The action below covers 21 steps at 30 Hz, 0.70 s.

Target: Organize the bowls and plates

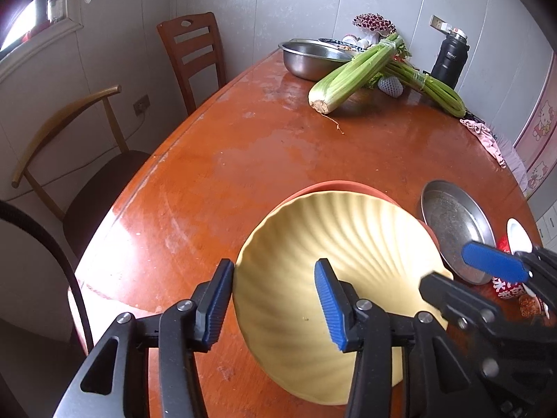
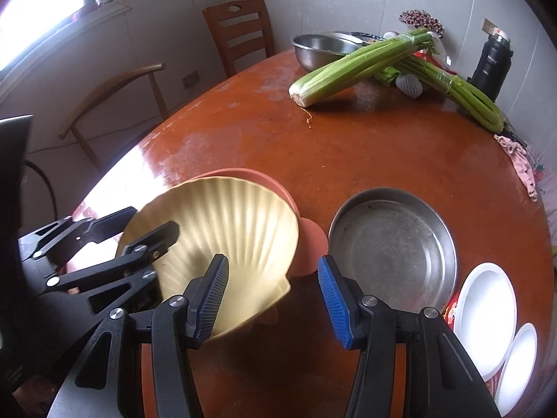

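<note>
A yellow shell-ribbed plate (image 1: 330, 244) (image 2: 226, 223) lies tilted on a pink plate (image 1: 334, 185) (image 2: 278, 188) near the front of the brown table (image 1: 226, 174). My left gripper (image 1: 273, 304) straddles its left rim, one pad outside and one over the inside; a gap shows, so it is open. On the opposite side, the plate's edge sits between the jaws of my right gripper (image 2: 273, 303). The left pad is over the ribbed inside, the right pad stands clear of the edge, and the gripper is open. A shallow steel plate (image 2: 393, 247) (image 1: 452, 226) lies just right of them.
Two white dishes (image 2: 485, 317) sit at the table's right edge over red packaging. At the far end are celery bunches (image 1: 348, 73), a steel bowl (image 1: 310, 59), a black flask (image 1: 449, 59) and a pink cloth (image 1: 484, 136). Two chairs (image 1: 195, 55) stand on the left.
</note>
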Each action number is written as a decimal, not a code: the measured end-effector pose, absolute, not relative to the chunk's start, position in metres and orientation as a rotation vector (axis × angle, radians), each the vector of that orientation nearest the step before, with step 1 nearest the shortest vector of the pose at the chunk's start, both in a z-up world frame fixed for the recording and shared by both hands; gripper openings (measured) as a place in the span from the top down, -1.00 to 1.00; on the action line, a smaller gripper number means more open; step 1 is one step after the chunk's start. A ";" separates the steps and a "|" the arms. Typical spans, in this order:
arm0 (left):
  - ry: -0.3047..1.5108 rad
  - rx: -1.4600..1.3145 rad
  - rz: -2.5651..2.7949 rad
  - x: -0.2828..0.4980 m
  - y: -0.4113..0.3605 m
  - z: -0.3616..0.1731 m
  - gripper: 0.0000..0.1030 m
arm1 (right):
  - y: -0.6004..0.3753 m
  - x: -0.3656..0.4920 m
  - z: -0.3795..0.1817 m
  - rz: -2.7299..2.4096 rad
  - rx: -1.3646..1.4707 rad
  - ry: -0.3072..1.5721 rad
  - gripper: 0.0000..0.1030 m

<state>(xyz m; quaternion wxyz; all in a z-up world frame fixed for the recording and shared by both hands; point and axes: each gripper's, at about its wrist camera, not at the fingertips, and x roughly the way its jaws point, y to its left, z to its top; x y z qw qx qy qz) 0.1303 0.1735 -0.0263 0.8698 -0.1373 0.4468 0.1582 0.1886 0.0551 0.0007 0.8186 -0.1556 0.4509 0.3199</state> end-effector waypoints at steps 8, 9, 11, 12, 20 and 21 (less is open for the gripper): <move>0.940 -0.306 0.318 0.137 0.177 -0.033 0.03 | 0.047 0.185 -0.003 0.670 -0.328 0.980 -0.10; 0.940 -0.304 0.318 0.137 0.177 -0.034 0.03 | 0.047 0.185 -0.005 0.672 -0.327 0.986 -0.10; 0.940 -0.301 0.315 0.139 0.176 -0.035 0.02 | 0.047 0.184 -0.008 0.668 -0.331 0.996 -0.10; 0.942 -0.299 0.312 0.141 0.176 -0.035 0.01 | 0.047 0.184 -0.009 0.667 -0.333 1.001 -0.10; 0.956 -0.284 0.276 0.149 0.175 -0.039 -0.01 | 0.046 0.182 -0.017 0.707 -0.302 1.047 -0.10; 0.959 -0.283 0.268 0.151 0.175 -0.039 -0.01 | 0.046 0.181 -0.017 0.712 -0.298 1.052 -0.10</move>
